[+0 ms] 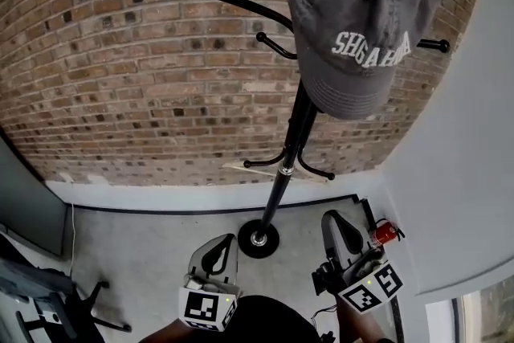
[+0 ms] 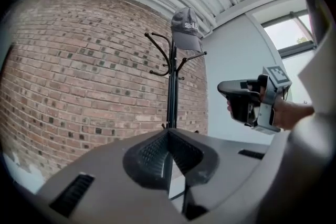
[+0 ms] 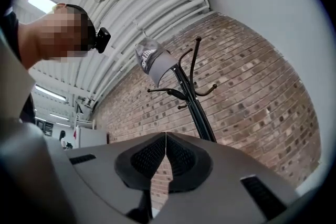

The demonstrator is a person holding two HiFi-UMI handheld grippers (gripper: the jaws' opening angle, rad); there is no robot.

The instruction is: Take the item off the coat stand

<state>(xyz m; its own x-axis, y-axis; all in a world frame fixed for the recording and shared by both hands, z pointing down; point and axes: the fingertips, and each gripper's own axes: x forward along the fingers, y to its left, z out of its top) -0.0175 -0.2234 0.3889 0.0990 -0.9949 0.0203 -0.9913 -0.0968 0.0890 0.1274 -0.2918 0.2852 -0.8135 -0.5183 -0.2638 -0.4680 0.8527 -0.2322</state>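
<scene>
The grey cap (image 1: 361, 12) hangs on the top of the black coat stand (image 1: 293, 132), its brim pointing down and away from the brick wall (image 1: 120, 76). White stitched capitals run across its front. They begin "SH", but the rest cannot be read with certainty.

The left hand-held gripper (image 1: 228, 240) is held low near the person's body, just beside the stand's round base (image 1: 259, 238), and is tilted up toward the pole. In the left gripper view its ribbed jaws are pressed together with nothing between them.

The right hand-held gripper (image 1: 331, 218) sits at the other side of the base, near a red fire extinguisher (image 1: 384, 233). It is angled upward as well, and its jaws are likewise closed and empty.

Both are well apart from the cap. Each carries a cube with black-and-white square markers.
</scene>
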